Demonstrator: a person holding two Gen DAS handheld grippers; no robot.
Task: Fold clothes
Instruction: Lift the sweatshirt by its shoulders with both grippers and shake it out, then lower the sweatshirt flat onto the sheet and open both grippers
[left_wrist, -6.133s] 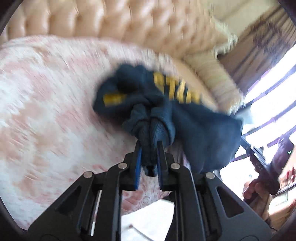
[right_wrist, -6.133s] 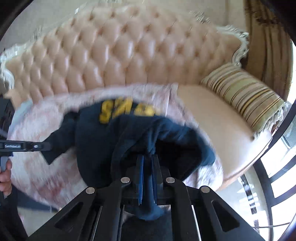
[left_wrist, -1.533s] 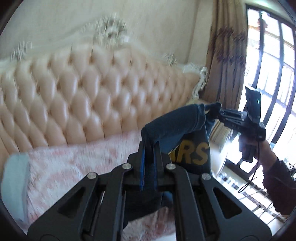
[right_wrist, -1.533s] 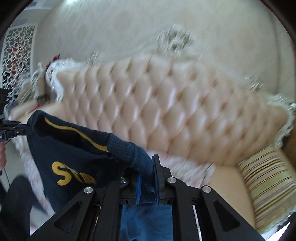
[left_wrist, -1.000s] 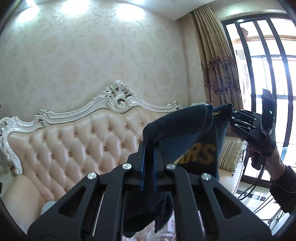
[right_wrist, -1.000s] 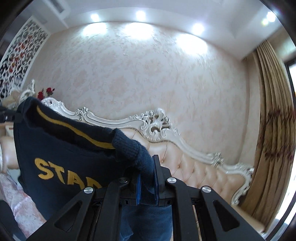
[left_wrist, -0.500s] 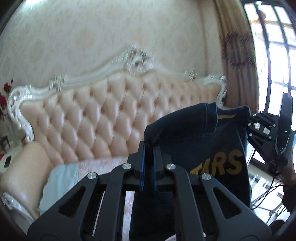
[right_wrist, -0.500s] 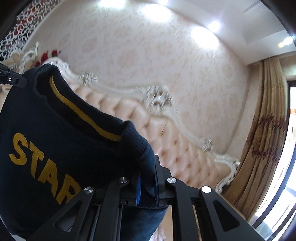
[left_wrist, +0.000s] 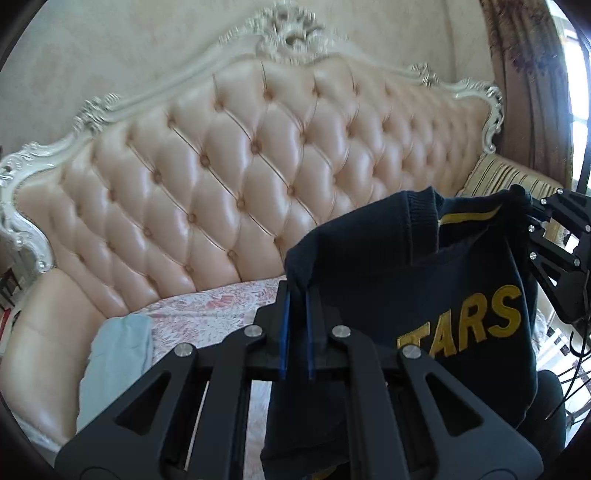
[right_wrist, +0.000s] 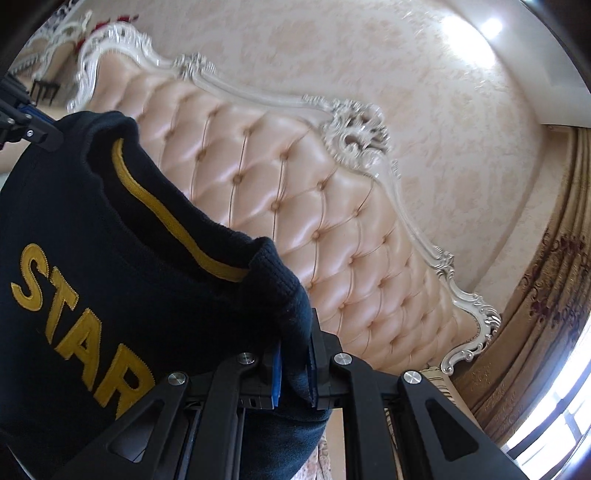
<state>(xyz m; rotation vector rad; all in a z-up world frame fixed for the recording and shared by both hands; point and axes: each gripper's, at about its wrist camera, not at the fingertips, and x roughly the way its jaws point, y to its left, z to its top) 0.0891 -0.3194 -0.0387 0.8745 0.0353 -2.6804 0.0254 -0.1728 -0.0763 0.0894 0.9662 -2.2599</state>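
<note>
Left wrist view: left hand-held gripper (left_wrist: 295, 295) is pinching one shoulder of the sweater (left_wrist: 424, 295), jaws nearly closed.
Right hand-held gripper (right_wrist: 293, 354): is clamping the other shoulder, jaws nearly closed.
Sweater position: is hanging spread between both, above the sofa (left_wrist: 221, 177).
Step in hand: is likely spreading the sweater.
Next move: calls for lowering it flat onto the pink blanket (left_wrist: 207, 317).

Bright daylight floods from the window (left_wrist: 576, 85) (blown out) — slight motion blur, dark fisheye vignette at corners.
</note>
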